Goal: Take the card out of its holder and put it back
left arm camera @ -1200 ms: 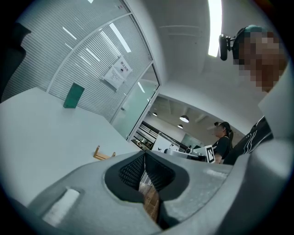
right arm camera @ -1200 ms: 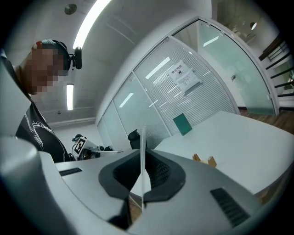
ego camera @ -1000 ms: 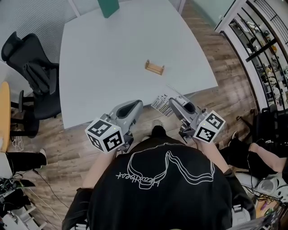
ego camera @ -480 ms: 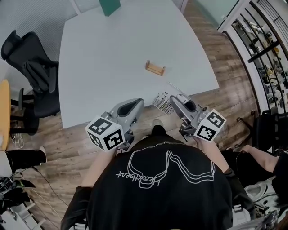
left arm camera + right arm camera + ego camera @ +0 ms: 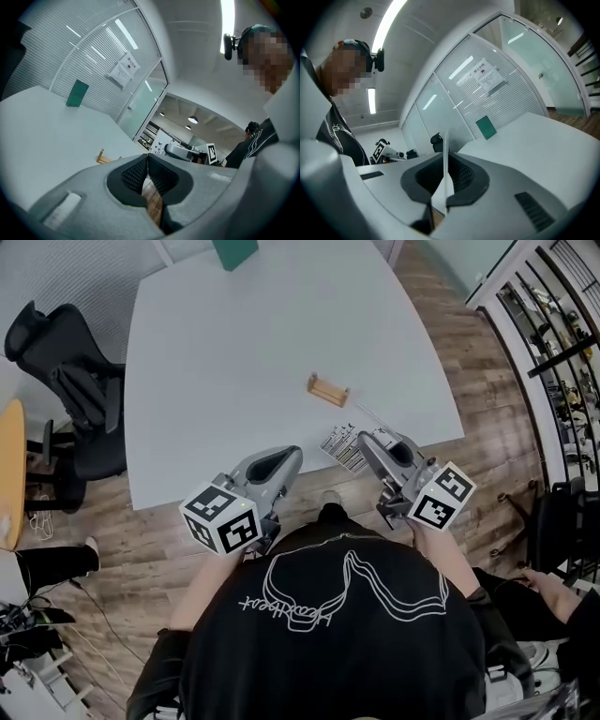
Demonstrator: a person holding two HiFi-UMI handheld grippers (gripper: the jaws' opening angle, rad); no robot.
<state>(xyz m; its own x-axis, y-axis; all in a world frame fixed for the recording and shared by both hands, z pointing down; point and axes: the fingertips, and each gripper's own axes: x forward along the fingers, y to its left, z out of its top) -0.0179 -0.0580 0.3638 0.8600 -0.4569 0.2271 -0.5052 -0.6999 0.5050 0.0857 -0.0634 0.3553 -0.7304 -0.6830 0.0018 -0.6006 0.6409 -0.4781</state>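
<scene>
The small wooden card holder stands empty on the white table, near its front right; it also shows in the left gripper view. My right gripper is shut on the card, a white card with black print that hangs over the table's front edge, short of the holder. Seen along the right jaws, the card is a thin upright edge between the pads. My left gripper is shut with nothing in it, held off the table's front edge, left of the right one.
A green flat object stands at the table's far edge. A black office chair is to the left of the table. Dark shelving lines the right side. A person's arm shows at lower right.
Both grippers have moved forward toward the table, the right one carrying the card from over the floor to the table's front edge. The person at the lower right has drawn away.
</scene>
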